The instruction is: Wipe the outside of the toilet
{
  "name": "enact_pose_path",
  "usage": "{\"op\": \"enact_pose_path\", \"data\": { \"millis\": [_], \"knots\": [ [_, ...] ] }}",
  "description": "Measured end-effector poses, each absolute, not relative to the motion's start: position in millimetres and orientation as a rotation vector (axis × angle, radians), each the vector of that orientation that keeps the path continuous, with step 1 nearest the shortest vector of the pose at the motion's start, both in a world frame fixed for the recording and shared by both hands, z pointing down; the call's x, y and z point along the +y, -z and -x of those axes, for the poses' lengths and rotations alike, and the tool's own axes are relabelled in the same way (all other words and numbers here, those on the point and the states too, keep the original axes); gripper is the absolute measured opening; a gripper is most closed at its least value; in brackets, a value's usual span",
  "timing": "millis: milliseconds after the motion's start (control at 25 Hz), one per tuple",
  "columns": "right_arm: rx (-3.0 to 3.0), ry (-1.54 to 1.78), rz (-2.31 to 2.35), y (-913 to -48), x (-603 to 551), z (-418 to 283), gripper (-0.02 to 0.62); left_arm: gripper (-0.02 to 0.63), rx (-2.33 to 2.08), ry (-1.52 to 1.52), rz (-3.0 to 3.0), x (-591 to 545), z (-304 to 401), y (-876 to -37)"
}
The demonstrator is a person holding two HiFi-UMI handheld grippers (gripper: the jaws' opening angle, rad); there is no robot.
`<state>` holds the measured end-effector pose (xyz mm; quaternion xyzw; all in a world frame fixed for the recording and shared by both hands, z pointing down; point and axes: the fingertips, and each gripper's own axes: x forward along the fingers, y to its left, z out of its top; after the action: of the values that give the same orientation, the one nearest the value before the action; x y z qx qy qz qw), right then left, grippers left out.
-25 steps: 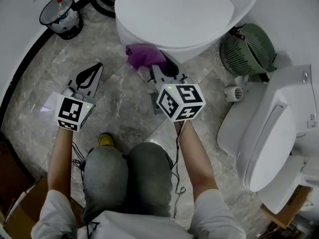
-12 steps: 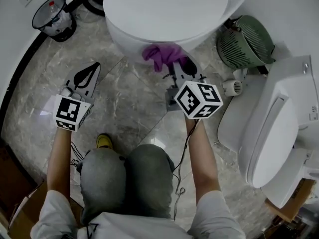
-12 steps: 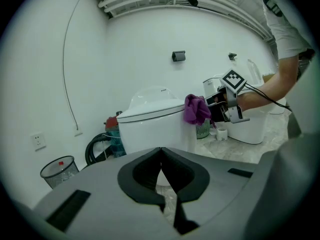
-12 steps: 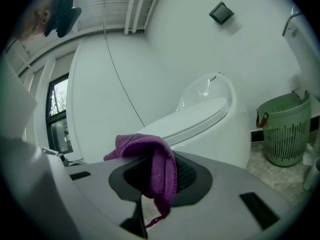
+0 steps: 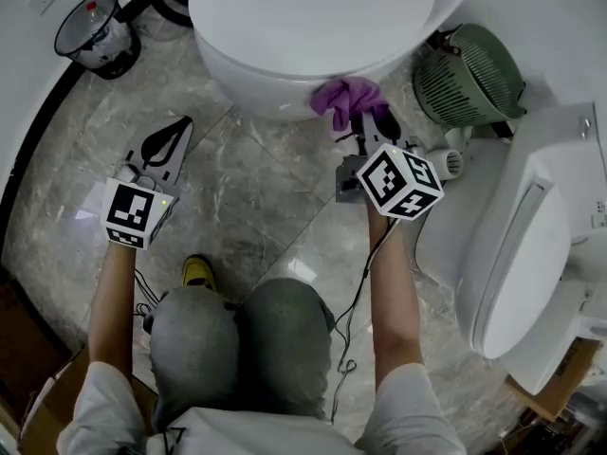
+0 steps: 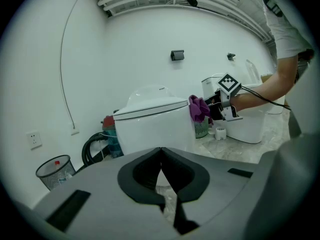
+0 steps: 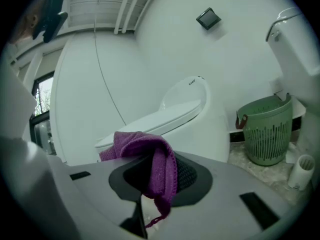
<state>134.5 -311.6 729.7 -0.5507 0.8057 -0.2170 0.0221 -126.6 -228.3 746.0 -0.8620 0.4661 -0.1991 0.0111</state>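
Two tools: right tool [image 5: 368, 124] grips cloth [image 5: 341, 97] at toilet [image 5: 313, 27], left tool [image 5: 173, 135] closed

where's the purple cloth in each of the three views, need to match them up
Head view: purple cloth upper centre-right, against the rounded front of the toilet at the top.
Left gripper view: right of centre, small, at that toilet's right edge.
Right gripper view: lower centre, large, pinched between the jaws.
Shared landmark: the same white toilet, seen in all three.
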Motion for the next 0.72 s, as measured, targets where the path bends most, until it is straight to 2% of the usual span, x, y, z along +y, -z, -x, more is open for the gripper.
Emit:
{"op": "enact_pose_path", "data": {
  "millis": [160,320,520,720],
  "knots": [
    [2.393,0.702,1.869,-743,-317,-166,0.092,0.017,1.469,0.636,2.679,-226,134,-749],
    [2.446,0.656,1.791,-740,-293,-166,0.091,0.017,1.473,0.641,2.678,-223,136,-752],
    [2.627,0.634,1.606,-742,-261,-126,0.091,0.017,1.48,0.647,2.673,-222,136,-755],
    [2.808,0.626,1.361,-747,-247,-54,0.091,0.017,1.478,0.69,2.656,-216,139,-762]
  ]
}}
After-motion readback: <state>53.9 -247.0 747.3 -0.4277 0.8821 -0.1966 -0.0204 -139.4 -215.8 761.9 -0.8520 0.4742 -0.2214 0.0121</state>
